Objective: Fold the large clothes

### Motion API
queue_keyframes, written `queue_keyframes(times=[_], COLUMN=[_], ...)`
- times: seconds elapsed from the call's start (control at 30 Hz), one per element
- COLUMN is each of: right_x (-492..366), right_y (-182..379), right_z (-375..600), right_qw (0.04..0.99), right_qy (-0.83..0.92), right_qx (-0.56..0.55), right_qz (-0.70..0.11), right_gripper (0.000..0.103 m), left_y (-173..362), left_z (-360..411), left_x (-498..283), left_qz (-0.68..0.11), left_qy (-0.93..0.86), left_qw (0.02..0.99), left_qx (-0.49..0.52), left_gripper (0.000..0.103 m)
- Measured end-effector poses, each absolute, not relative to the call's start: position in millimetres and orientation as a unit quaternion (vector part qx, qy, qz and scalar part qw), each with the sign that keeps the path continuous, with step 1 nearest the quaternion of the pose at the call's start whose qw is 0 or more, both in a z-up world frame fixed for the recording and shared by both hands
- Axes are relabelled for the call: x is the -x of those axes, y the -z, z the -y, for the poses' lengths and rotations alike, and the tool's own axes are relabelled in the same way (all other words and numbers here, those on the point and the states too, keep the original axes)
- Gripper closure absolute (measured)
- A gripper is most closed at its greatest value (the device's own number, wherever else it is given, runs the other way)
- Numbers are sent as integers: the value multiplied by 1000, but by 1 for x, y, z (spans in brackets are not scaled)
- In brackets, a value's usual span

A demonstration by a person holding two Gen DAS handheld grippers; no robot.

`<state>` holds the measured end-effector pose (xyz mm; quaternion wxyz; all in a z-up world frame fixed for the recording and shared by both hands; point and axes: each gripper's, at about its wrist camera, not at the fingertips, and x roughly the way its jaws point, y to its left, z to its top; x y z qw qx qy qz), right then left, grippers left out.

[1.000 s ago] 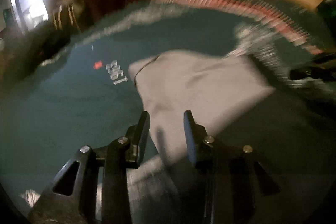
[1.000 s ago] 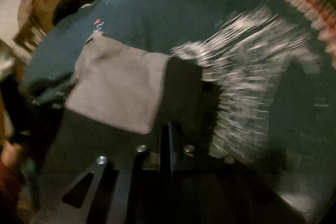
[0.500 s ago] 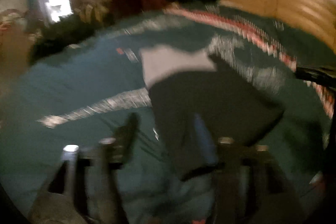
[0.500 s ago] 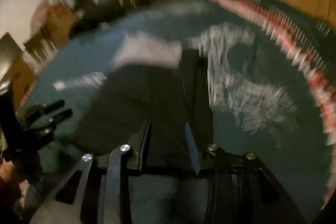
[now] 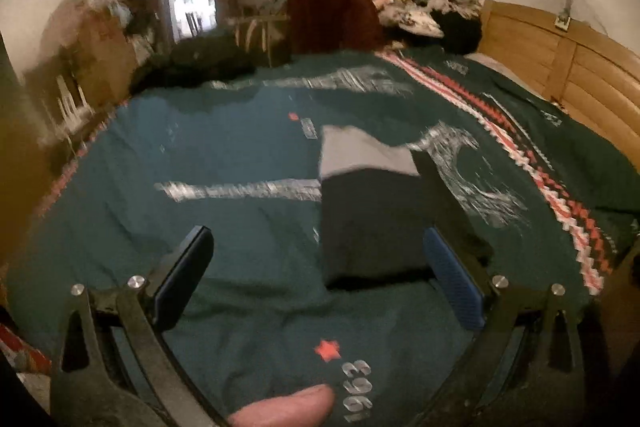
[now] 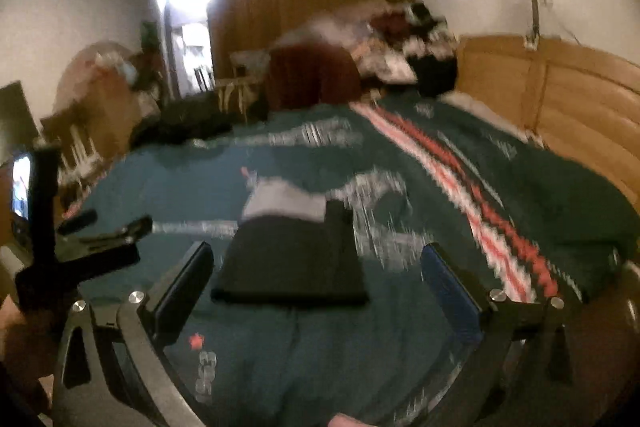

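The folded dark-and-grey fabric garment lies flat mid-bed on the teal patterned bedspread, let go as the left gripper and right gripper have just opened wide, empty, so this fold looks finished.

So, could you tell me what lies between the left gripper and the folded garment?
Only bare teal bedspread separates the left gripper from the folded garment, as the left wrist view shows.
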<state>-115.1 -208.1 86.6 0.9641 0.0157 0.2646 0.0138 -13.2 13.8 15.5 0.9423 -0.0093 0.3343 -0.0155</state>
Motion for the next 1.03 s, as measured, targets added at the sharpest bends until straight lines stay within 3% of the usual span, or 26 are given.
queue_keyframes(times=[0.43, 1.03], right_x=[142, 149], right_y=[-41, -48], right_z=[205, 205], right_qw=[943, 943], right_qy=[2, 11], right_qx=[-12, -1], right_qz=[-333, -333], right_gripper=[0, 0], left_y=[-19, -12], left_z=[-7, -2], left_x=[31, 24], left_qz=[-365, -375], left_qy=[16, 28], left_qw=[931, 926], left_qx=[18, 31], left_gripper=[0, 0])
